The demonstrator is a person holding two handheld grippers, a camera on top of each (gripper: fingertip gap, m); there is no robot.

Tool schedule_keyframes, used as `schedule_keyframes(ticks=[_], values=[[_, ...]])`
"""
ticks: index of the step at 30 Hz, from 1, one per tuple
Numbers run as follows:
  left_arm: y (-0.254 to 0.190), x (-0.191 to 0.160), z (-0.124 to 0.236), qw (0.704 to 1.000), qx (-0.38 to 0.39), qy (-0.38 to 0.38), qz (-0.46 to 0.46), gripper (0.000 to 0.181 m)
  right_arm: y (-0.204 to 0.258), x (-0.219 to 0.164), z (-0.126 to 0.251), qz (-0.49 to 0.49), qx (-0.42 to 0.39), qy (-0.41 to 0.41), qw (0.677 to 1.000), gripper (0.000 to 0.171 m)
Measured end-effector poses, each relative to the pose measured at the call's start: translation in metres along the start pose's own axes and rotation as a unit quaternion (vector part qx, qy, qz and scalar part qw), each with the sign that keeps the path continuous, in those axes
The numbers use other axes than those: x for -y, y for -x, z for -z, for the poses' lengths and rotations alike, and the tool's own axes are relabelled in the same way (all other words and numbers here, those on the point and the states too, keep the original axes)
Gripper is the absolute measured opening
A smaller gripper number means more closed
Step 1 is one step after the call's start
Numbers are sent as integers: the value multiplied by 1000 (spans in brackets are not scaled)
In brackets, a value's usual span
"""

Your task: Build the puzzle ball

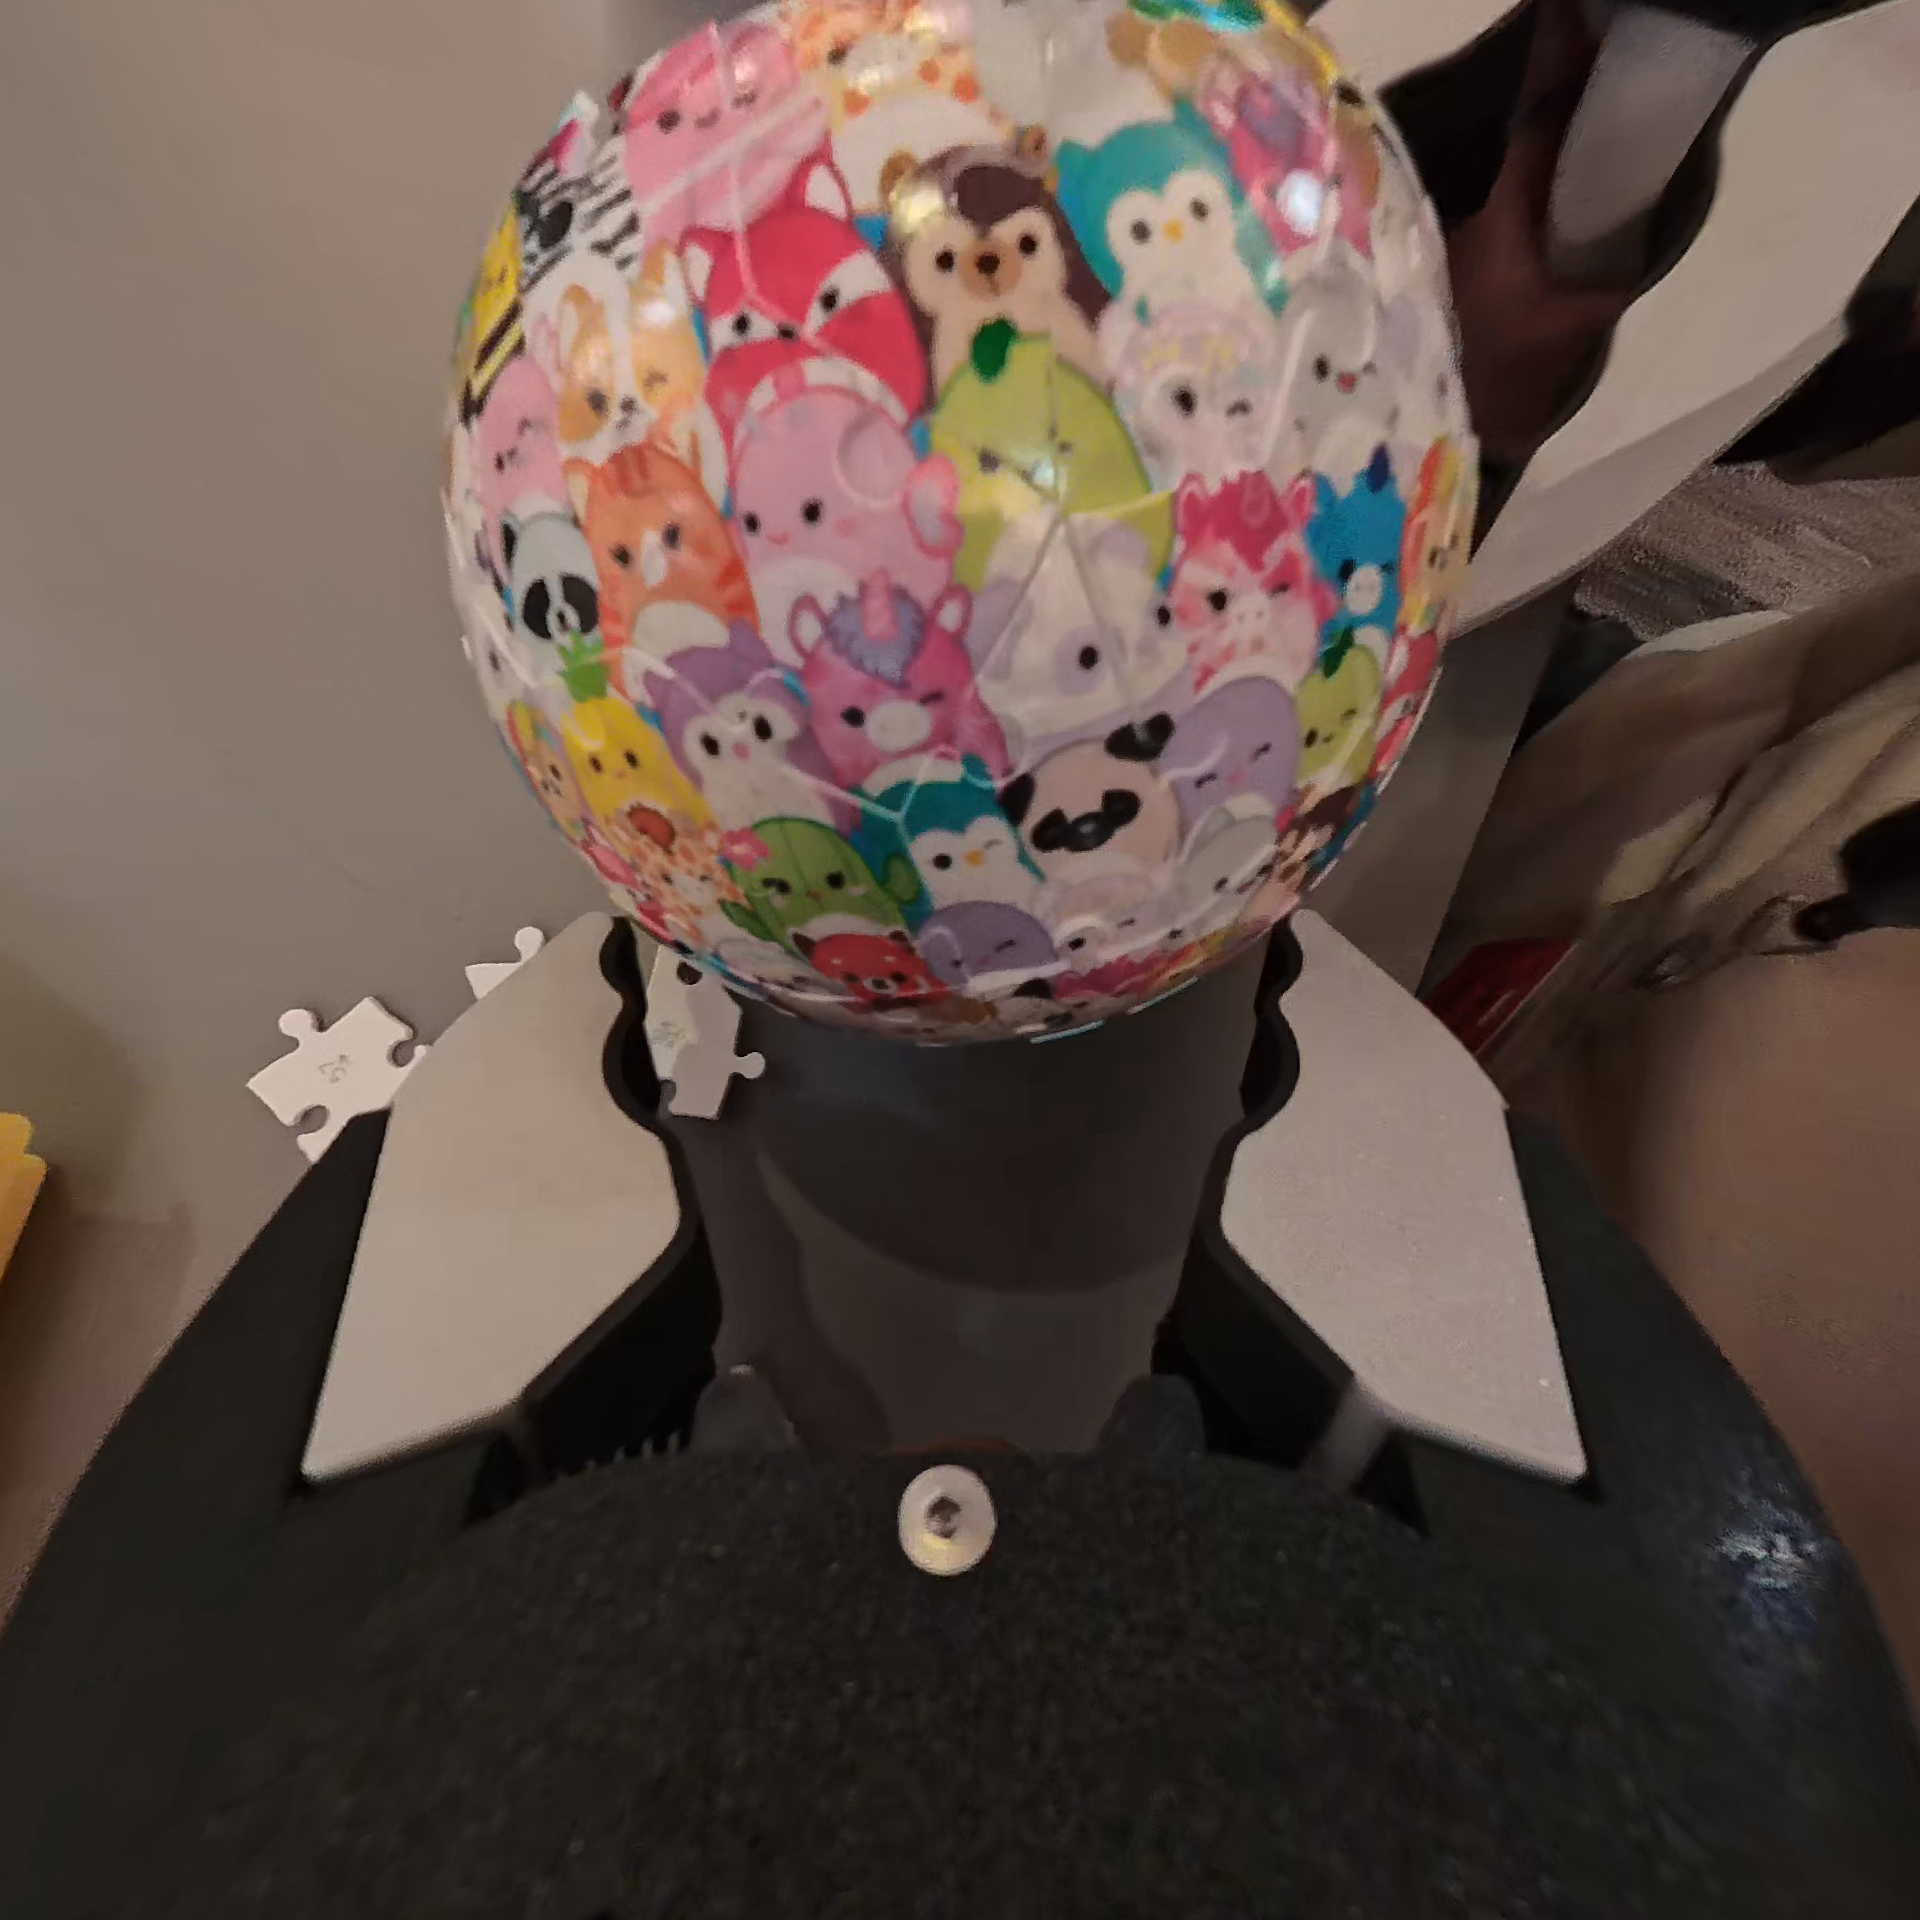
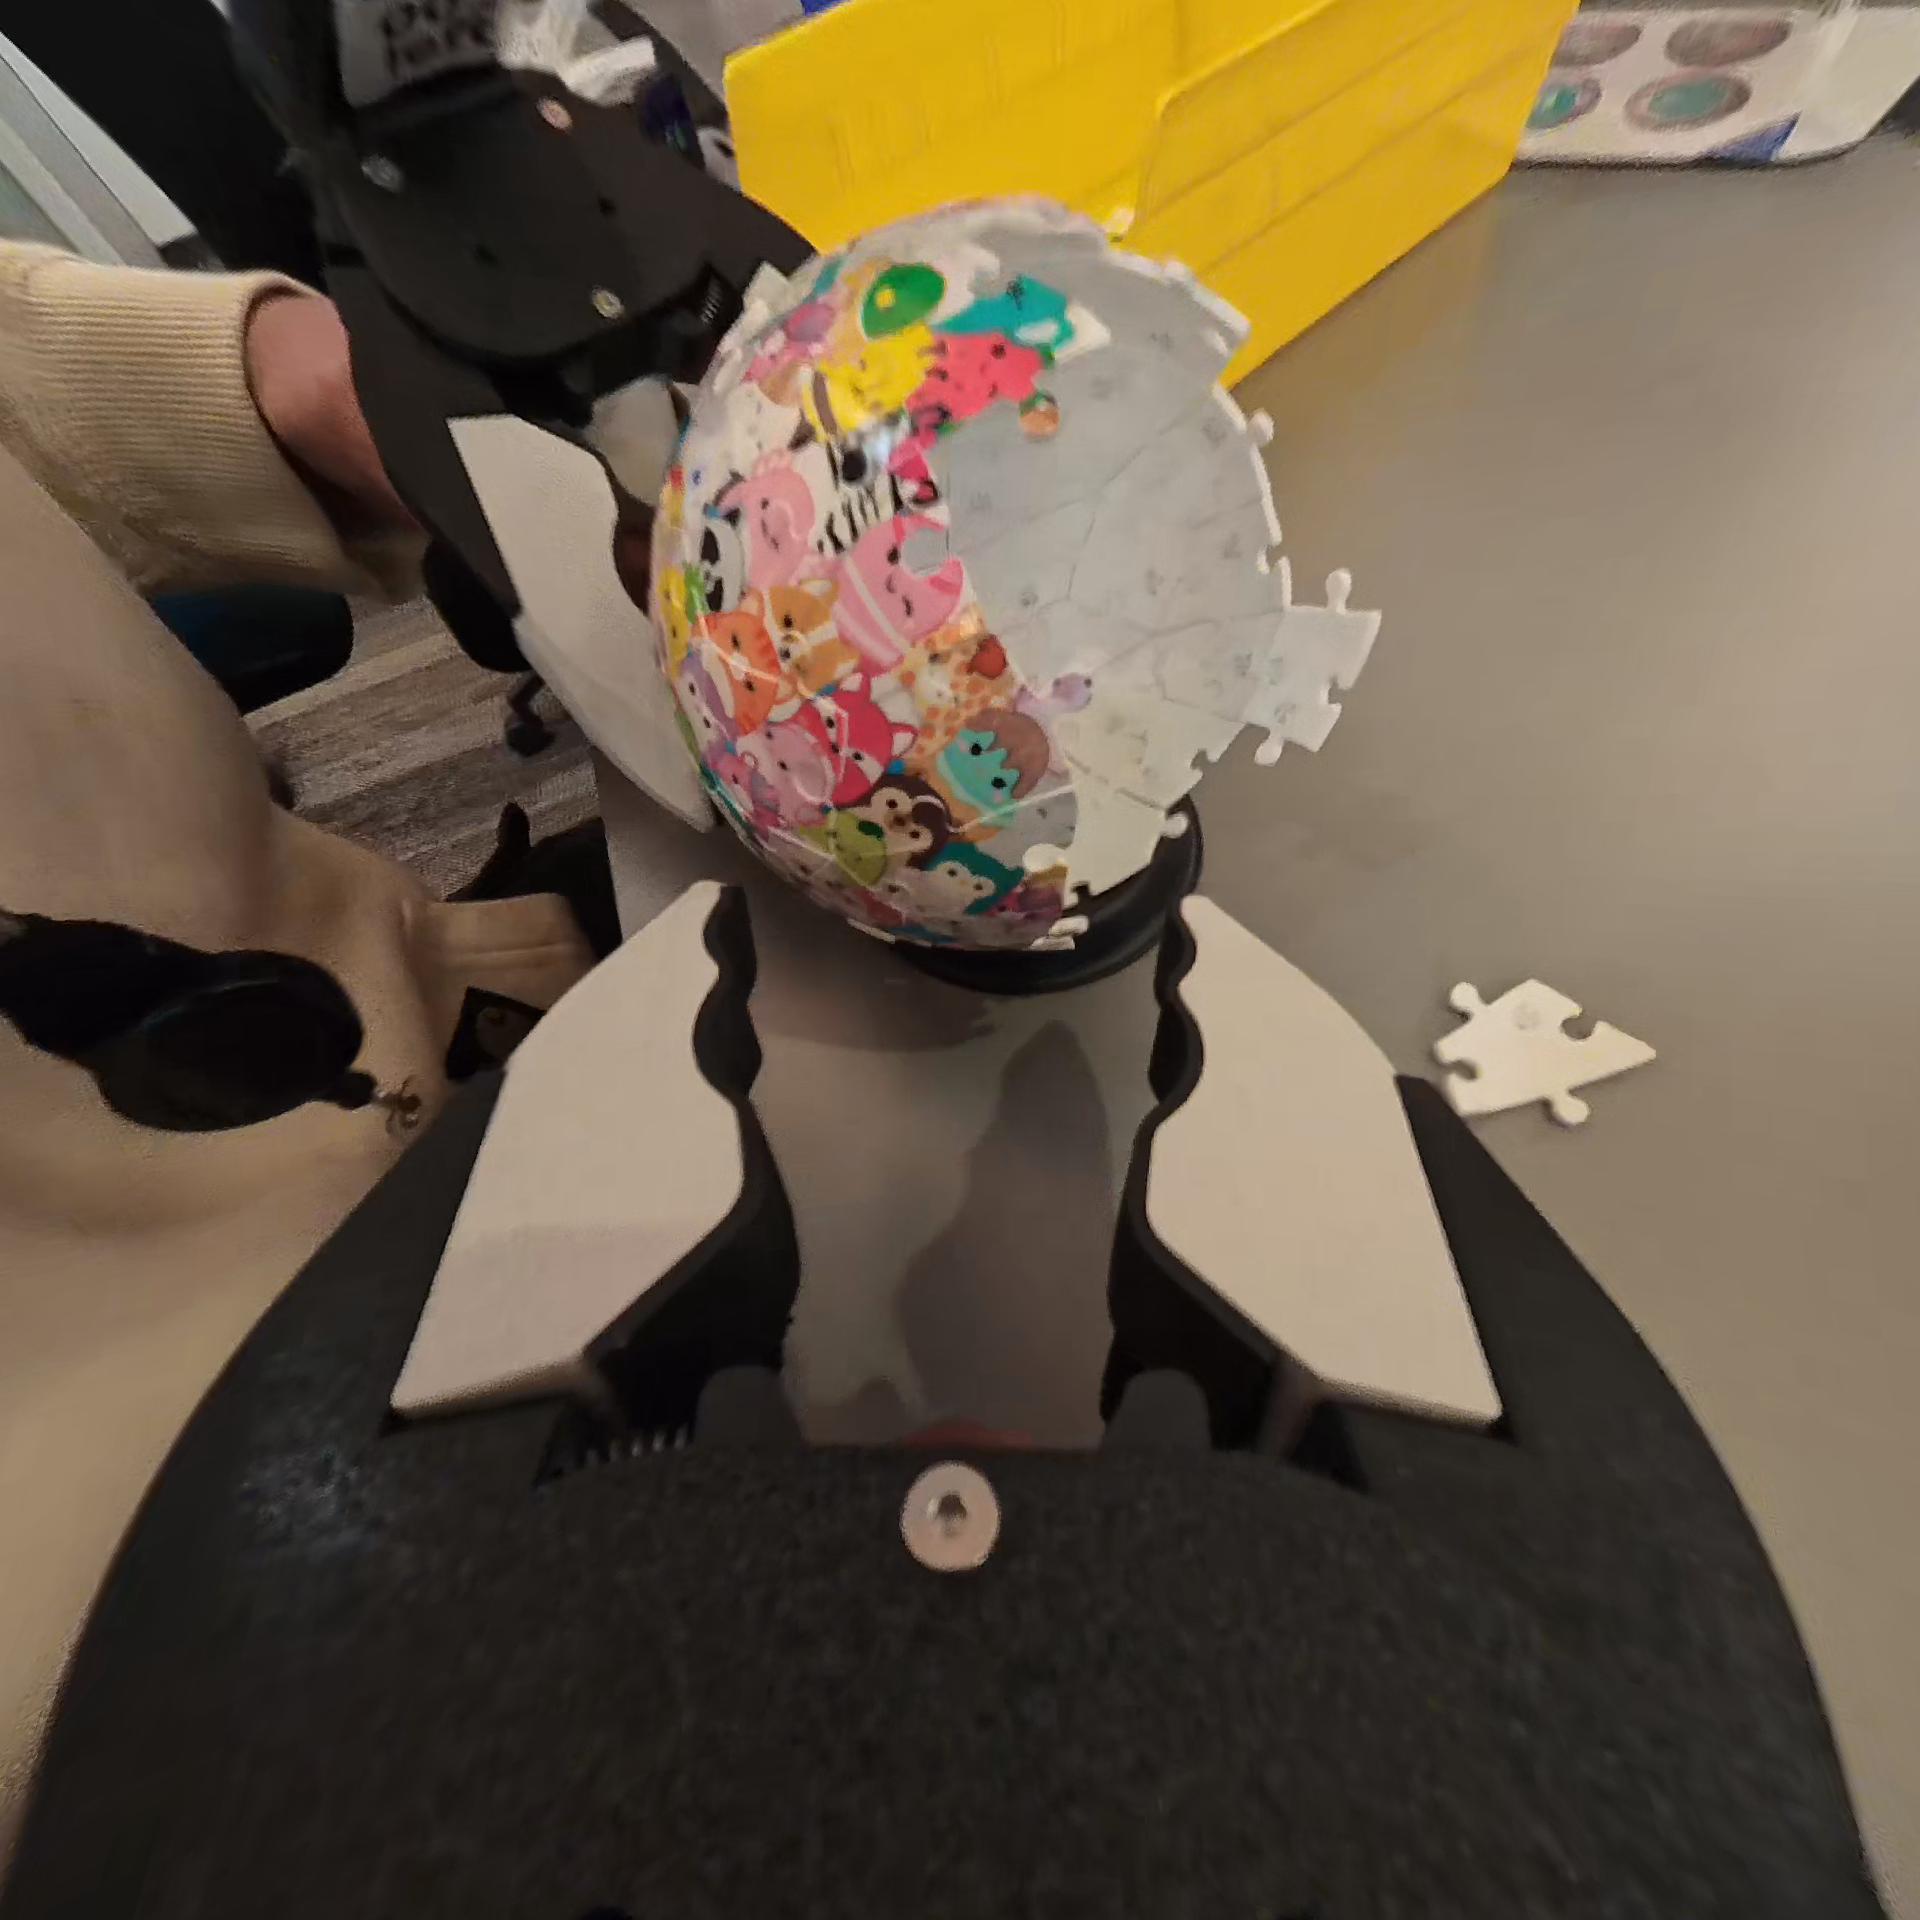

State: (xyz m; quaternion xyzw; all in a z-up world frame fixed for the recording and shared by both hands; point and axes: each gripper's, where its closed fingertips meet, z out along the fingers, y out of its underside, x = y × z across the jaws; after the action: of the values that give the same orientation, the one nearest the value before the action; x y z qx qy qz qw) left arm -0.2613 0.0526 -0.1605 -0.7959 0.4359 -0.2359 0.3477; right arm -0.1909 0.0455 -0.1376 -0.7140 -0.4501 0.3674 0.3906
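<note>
Left tool (image 1: 951,997) gapes wide, its tips flanking the ball's (image 1: 961,499) underside, gripping nothing. Right tool (image 2: 951,956) gapes too, empty; ball just ahead, loose piece (image 2: 1538,1049) to its right.

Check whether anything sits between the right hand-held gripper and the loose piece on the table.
Nothing visible does. The loose piece lies alone on bare table, right of the open right hand-held gripper; the puzzle ball stands ahead, off that path.
</note>
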Motion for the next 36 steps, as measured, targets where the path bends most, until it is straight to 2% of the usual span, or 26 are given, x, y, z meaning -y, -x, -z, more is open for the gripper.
schedule_keyframes(ticks=[5,7,9,13,17,20,25,36], values=[[-2,-7,19,999,-18,14,30,110,13,-30,12,-79,26,83,993,76],[-5,-11,30,996,-68,34,50,102,29,-31,12,-139,59,99,984,84],[-4,-14,36,988,-112,88,59,106,37,-28,5,-157,65,119,978,80],[5,-9,36,974,-152,168,-11,107,34,-30,-16,-148,44,151,976,79],[4,-1,24,967,-177,174,-49,101,30,-22,-22,-195,37,112,974,76],[8,-1,17,970,-163,167,-63,100,29,-13,-22,-251,46,73,964,71],[6,0,15,976,-148,152,-44,99,25,-11,-22,-260,34,69,963,71],[-10,-4,43,977,-109,186,1,98,48,-3,-26,-289,104,76,949,76]])
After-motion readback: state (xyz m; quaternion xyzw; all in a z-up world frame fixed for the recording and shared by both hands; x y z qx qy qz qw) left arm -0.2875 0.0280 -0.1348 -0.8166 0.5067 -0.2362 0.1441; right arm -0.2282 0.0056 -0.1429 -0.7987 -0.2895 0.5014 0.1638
